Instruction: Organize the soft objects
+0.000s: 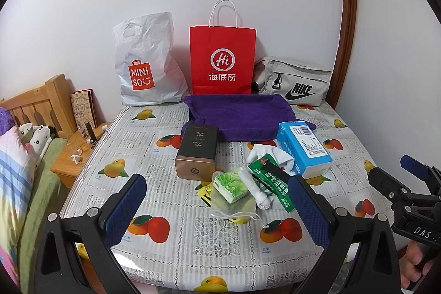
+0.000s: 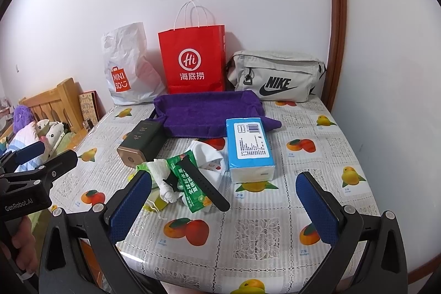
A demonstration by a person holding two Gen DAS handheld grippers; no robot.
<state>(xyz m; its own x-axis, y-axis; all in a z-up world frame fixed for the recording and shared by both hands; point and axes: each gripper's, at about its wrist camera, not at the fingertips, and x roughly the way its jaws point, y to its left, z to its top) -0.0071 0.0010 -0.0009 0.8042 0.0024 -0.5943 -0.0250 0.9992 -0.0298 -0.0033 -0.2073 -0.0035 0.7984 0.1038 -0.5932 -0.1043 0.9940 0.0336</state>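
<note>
Both the left gripper [image 1: 217, 207] and right gripper [image 2: 224, 201] are being held wide apart, empty, above the surface [image 2: 275, 233], where the tissue pack [image 2: 249, 149] is lying just before the purple cloth tray [image 2: 204, 112], likely the intended receptacle.

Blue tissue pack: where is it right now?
The blue tissue pack lies on the table right of centre in both views, just in front of the purple towel tray, with the white cloth at its left edge.

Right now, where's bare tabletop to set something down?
Free: right side, between tissue pack and wall; near edge in front of both grippers. Crowded: centre pile around green sachet, tin, purple tray; bags line the back.
</note>
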